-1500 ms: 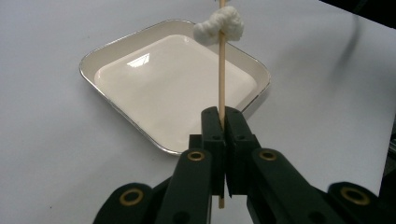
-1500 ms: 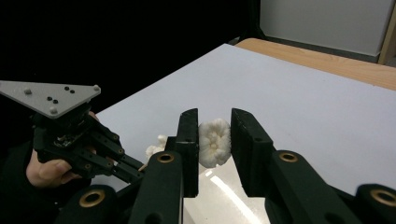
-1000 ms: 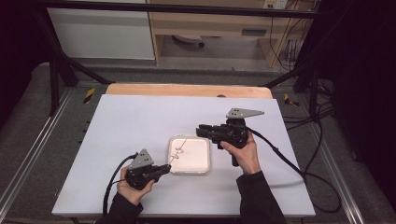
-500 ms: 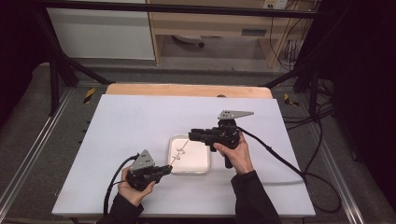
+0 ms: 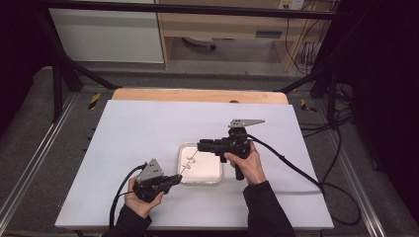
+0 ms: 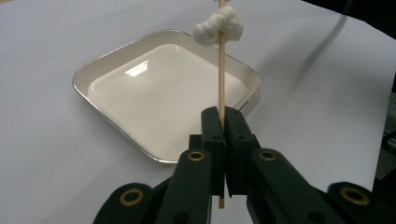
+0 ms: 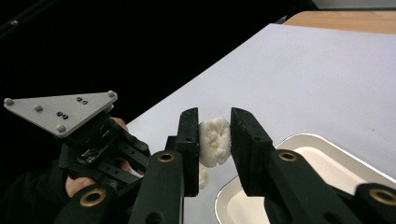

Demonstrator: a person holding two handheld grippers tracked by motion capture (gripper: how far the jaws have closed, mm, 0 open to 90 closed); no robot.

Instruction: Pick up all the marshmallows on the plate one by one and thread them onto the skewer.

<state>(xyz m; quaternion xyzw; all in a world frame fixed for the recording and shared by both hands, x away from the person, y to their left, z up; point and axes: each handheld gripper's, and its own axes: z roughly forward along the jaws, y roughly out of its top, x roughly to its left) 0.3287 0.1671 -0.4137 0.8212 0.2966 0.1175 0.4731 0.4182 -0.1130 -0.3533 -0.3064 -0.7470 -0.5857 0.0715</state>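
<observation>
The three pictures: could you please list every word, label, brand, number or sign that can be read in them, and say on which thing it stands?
No text can be read.
The tray, the skewer with its white piece, the table and both grippers bear no print.
The grey plate carries screws, no marks.
The yellow-black tags beside the table are too small to read.

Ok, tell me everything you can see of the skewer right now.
The skewer is a thin, pale stick, wood by its look. The left gripper is shut on its lower end, a short stub poking out below the jaws. It rises over the tray. White, fluffy lumps are threaded on it; the right gripper is clamped on one.
</observation>
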